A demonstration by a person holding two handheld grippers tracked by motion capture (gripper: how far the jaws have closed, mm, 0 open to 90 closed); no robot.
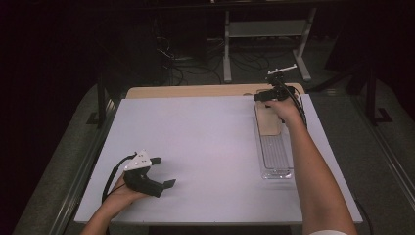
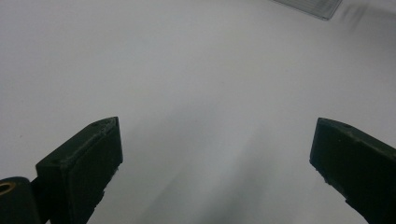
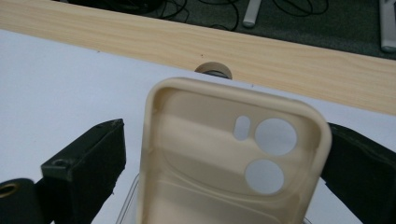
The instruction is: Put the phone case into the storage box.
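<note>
surface: white table [image 1: 205, 147] | on it: clear tray [image 1: 276, 159], far right

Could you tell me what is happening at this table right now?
A person works with two hand-held grippers at a white table. The right gripper has its jaws around a beige phone case, over the far end of a clear tray; whether they grip it is unclear. The left gripper rests open on the table, holding nothing.

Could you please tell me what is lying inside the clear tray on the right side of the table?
A beige phone case fills the clear tray's far end, between the right claw's jaws; the near end looks empty. The case covers the tray floor beneath it.
</note>
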